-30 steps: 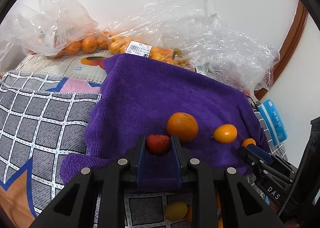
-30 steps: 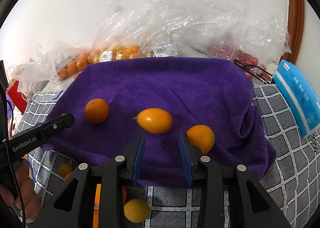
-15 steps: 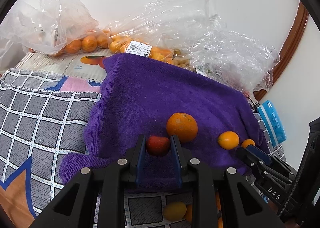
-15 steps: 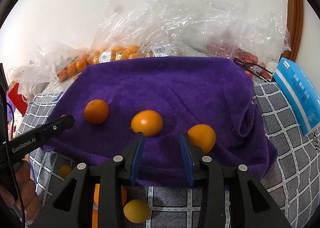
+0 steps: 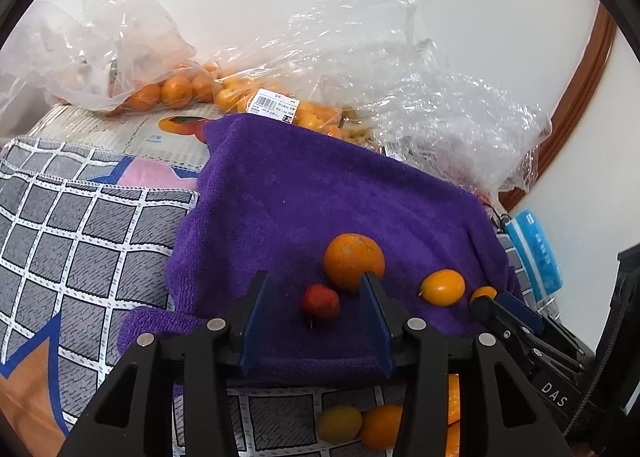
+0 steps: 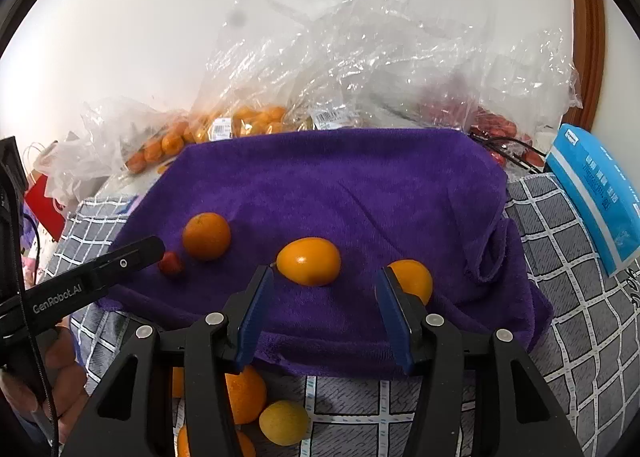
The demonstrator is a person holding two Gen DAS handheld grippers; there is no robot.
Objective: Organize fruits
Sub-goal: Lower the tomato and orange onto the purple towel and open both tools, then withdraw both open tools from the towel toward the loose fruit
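A purple towel (image 5: 320,193) (image 6: 340,185) is spread over the checked cloth. On it lie a small red fruit (image 5: 320,301) (image 6: 171,263), a round orange (image 5: 354,261) (image 6: 206,235), an oval orange-yellow fruit (image 5: 442,287) (image 6: 309,261) and another orange fruit (image 6: 414,281) (image 5: 483,292). My left gripper (image 5: 316,307) is open; the red fruit lies free between its fingers. My right gripper (image 6: 324,299) is open and empty, just in front of the oval fruit.
Clear plastic bags with oranges (image 5: 172,89) (image 6: 240,121) stand at the back against the wall. A blue packet (image 6: 596,193) lies at the right. More loose fruit (image 6: 280,421) (image 5: 360,423) lies below the towel's near edge.
My left gripper has opened and let go of the red fruit, which now rests on the towel beside the orange. My right gripper has opened wider. The oval fruit has rolled.
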